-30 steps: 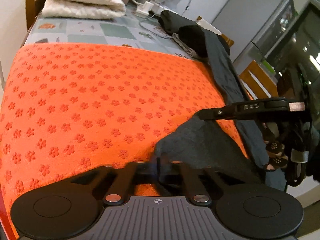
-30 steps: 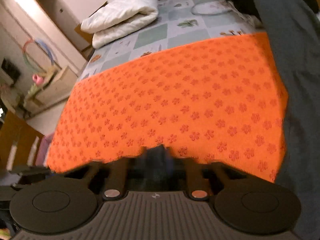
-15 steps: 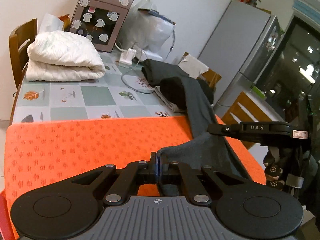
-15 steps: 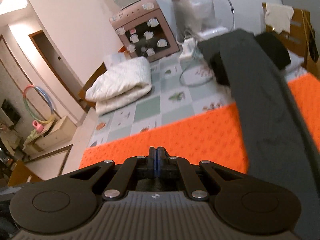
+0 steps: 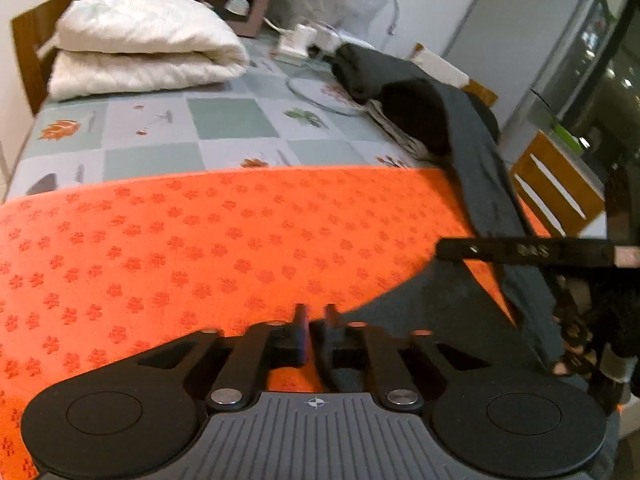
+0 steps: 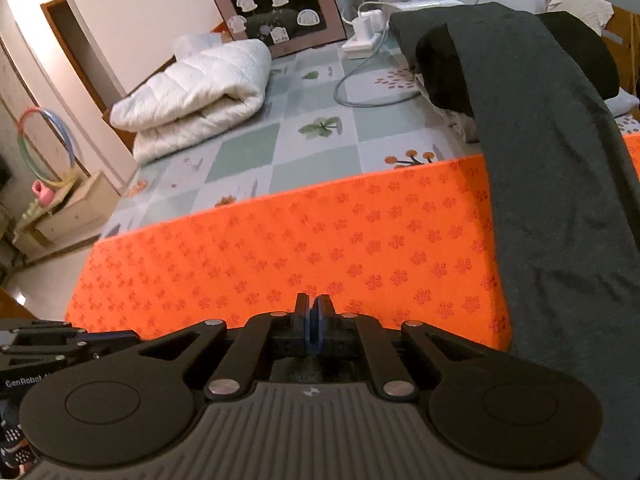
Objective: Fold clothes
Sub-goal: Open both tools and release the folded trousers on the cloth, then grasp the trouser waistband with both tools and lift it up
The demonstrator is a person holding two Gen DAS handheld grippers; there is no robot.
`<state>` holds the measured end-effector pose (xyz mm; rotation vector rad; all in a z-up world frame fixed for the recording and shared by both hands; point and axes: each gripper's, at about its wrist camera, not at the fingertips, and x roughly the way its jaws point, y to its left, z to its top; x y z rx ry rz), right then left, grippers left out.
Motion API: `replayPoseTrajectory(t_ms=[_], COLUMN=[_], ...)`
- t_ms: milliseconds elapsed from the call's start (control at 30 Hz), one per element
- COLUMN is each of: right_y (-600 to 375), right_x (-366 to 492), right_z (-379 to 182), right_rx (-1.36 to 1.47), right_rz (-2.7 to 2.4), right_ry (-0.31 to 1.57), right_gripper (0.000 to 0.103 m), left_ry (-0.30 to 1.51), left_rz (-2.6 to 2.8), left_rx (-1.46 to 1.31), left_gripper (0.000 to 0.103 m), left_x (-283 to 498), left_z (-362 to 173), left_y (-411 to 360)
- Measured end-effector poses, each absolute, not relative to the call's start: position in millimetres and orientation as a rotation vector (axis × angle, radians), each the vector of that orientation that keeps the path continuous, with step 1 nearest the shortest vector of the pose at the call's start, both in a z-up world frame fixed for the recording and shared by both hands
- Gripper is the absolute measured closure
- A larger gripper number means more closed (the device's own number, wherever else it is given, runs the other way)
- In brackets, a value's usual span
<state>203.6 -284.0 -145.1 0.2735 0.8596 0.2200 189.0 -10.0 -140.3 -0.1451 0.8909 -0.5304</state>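
Observation:
A long dark grey garment (image 5: 480, 184) runs from a clothes pile down the right side of the orange flower-print mat (image 5: 200, 248). Its near corner lies spread on the mat by my left gripper (image 5: 316, 314). That gripper is open by a narrow gap, with the cloth edge under its right finger. In the right wrist view the garment (image 6: 560, 200) drapes along the mat (image 6: 320, 240) and passes under my right gripper (image 6: 313, 312). The right gripper is shut, with grey cloth showing just behind its pads. It also appears as a black bar (image 5: 524, 250) at the garment's right edge.
A folded white quilt (image 5: 140, 52) sits at the back left of the checked tablecloth (image 5: 232, 120). A pile of dark clothes (image 5: 408, 112), a power strip with cable (image 6: 364, 36) and a stickered box (image 6: 272, 8) stand behind. A wooden chair (image 5: 556, 188) is off the right edge.
Both grippers dropped back toward the mat after lifting. The left fingers, pressed together half a second ago, now stand slightly apart, and the garment's corner lies on the mat.

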Motion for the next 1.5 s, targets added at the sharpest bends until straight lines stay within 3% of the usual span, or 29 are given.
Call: replayPoseTrajectory(t_ms=[33, 133, 333, 767, 1133, 1500], right_y=[-284.4, -288.8, -304.4, -373.1, -440.9, -474.6], right_x=[201.5, 186.2, 137.5, -27.9, -156.1, -228.5], right_z=[-142.5, -121.6, -77.8, -40.1, -77.2, -151.3], right_rx=[0.265, 0.226, 0.155, 0.081, 0.072, 0.097], right_rz=[0.222, 0.240, 0.297, 0.429, 0.400, 0.343], right_ry=[0.850, 0.805, 0.749, 0.765, 0.830, 0.925], right_gripper=[0.073, 0.064, 0.064, 0.064, 0.064, 0.060], left_ry=[0.870, 0.813, 0.753, 0.720, 0.785, 0.921], left_rz=[-0.525, -0.502, -0.453, -0.350, -0.387, -0.440], left_rx=[-0.161, -0.178, -0.173, -0.223, -0.237, -0.183], left_gripper=[0.072, 0.062, 0.057, 0.053, 0.047, 0.047], left_x=[187.2, 175.5, 126.1, -51.1, -177.8, -217.8], left_z=[-135.9, -117.9, -85.0, -60.1, -87.1, -144.0], left_y=[-5.0, 8.2, 28.2, 11.7, -33.5, -64.5])
